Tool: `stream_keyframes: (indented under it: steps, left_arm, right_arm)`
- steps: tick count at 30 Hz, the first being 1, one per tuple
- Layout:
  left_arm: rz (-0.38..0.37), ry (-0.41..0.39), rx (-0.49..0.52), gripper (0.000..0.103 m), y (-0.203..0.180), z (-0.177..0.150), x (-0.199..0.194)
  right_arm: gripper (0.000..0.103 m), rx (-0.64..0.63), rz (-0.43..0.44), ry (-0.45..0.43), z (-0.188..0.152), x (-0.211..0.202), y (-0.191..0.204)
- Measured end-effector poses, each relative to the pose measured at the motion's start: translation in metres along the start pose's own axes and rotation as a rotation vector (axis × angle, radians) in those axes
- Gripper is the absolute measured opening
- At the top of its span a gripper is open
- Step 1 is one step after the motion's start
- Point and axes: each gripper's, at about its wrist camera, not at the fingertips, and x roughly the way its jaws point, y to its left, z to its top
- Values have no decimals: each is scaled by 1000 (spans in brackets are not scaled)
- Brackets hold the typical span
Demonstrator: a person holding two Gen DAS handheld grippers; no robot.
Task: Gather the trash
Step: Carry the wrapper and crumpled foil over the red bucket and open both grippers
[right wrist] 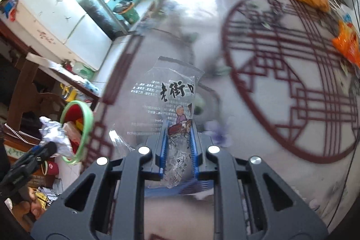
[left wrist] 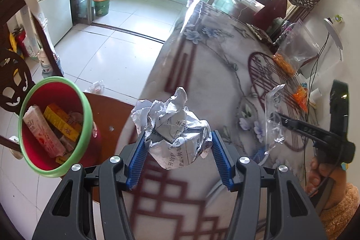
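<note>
My left gripper (left wrist: pixel 177 138) is shut on a crumpled ball of printed paper (left wrist: pixel 173 125), held above the table's left edge. The red bin with a green rim (left wrist: pixel 54 127) stands lower left of it, on a chair seat, with boxes and wrappers inside. My right gripper (right wrist: pixel 178 141) is shut on a clear plastic wrapper with black print (right wrist: pixel 174 91), lifted over the table. In the left wrist view that gripper (left wrist: pixel 275 115) shows at the right with the wrapper (left wrist: pixel 273 118) hanging from it. The right wrist view has the paper ball (right wrist: pixel 55 136) in front of the bin (right wrist: pixel 77 132).
The round table (left wrist: pixel 213 73) wears a cloth with flowers and a dark red lattice pattern. Bags with orange snacks (left wrist: pixel 290 57) and cables lie at its far right. A green waste bucket (left wrist: pixel 101 3) stands on the tiled kitchen floor. A wooden chair (left wrist: pixel 105 111) sits below the table edge.
</note>
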Motion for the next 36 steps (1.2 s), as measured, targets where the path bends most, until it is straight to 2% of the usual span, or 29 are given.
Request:
stream_keyframes:
  steps: [12,32,36]
  left_arm:
    - [42,-24,-61,53,48,-2,-15]
    - [208,-81,-301,53,167,-22,-48]
    - [230,-80,-325,53,182,-23,-48]
  right_arm:
    - [18,-122,102,-39,3,-17,77]
    - [18,-312,256,69,-2,28,196]
    - [18,-339,282,84,-2,38,216]
